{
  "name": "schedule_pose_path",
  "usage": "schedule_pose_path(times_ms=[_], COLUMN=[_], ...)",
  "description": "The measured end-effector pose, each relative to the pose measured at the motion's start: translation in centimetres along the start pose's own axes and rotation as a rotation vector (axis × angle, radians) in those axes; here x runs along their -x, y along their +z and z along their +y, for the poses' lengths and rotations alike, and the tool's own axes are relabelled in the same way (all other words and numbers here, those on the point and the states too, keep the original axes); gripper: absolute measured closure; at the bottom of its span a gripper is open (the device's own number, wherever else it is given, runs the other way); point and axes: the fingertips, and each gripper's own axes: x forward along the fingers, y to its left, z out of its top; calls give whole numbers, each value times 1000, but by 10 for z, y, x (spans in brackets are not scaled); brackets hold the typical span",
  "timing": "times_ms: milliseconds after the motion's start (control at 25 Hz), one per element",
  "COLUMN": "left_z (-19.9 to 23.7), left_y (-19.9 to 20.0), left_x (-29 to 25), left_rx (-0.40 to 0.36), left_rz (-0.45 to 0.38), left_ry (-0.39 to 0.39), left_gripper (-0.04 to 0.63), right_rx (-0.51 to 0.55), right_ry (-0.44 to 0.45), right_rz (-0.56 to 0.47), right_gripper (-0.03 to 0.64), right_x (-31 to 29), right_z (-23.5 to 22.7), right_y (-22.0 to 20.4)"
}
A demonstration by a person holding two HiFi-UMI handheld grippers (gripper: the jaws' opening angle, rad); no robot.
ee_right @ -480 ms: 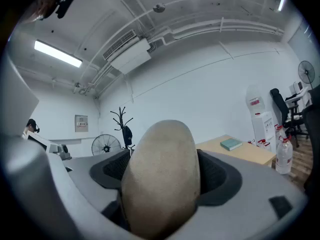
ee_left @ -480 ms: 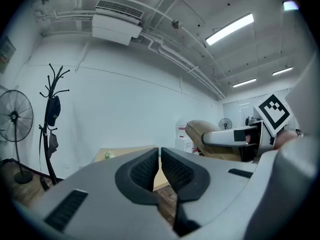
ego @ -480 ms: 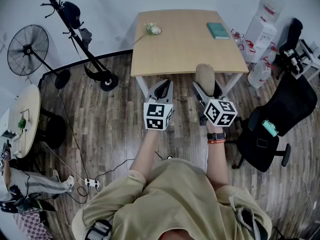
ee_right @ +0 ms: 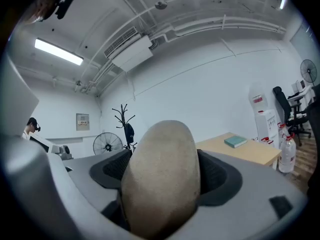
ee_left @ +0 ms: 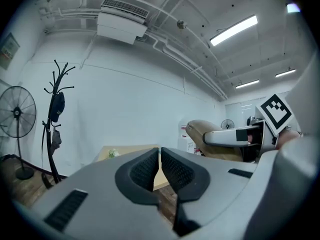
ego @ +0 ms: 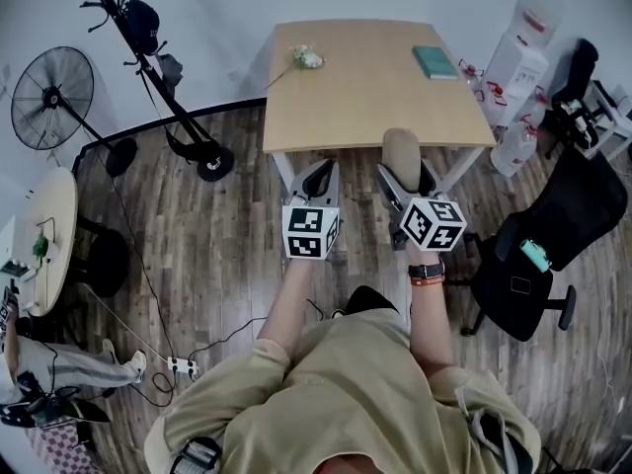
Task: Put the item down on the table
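My right gripper (ego: 405,173) is shut on a beige oval item like a potato (ego: 403,154), which stands up between its jaws; in the right gripper view the same beige item (ee_right: 161,174) fills the middle between the dark pads (ee_right: 215,176). It hangs just before the near edge of the wooden table (ego: 365,87). My left gripper (ego: 318,178) is beside it on the left, shut and holding nothing, its pads (ee_left: 145,169) meeting in the left gripper view. Both grippers point toward the table.
On the table lie a small flower sprig (ego: 304,58) at the far left and a teal book (ego: 433,61) at the far right. A black office chair (ego: 553,235) stands to the right, a coat stand (ego: 148,38) and a fan (ego: 51,97) to the left. Cables cross the wooden floor.
Both grippers and the item have edged slightly forward toward the table; the grip is unchanged.
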Motion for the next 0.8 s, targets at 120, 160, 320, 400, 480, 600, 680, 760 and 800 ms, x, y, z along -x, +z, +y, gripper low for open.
schedule_pose_path(times_ms=[120,160,320,400,480,600,680,760,800], left_z=[9,13,37,50,62,84,97,108,113], left_y=[-5,-7,-13,-14,-14,-12,-8,-2,1], left_x=[-5,-7,-26,-44,-66,-108,-140,-173,-190], left_rx=[-1,-2,7,8,3,-2,-2,-1,0], left_rz=[4,7,19,22,25,28,33,34,34], left_ry=[6,10,35,45,51,63,65,69,73], left_gripper=[560,560,560,560,560,560,560,560,560], right_rx=[-8,-13,-40,-51,-59,-76,-84,-83,-85], right_ry=[14,18,32,38,44,59,68,77,81], right_rz=[15,18,33,43,46,45,50,60,62], right_gripper=[190,190,190,190,190,190,190,190,190], right_x=[-16,-22,-52,-76,-102,-147,-178,-208,-223], right_z=[1,2,-6,-16,-28,-47,-60,-76,-85], right_y=[-5,-7,-15,-17,-16,-10,-4,5,11])
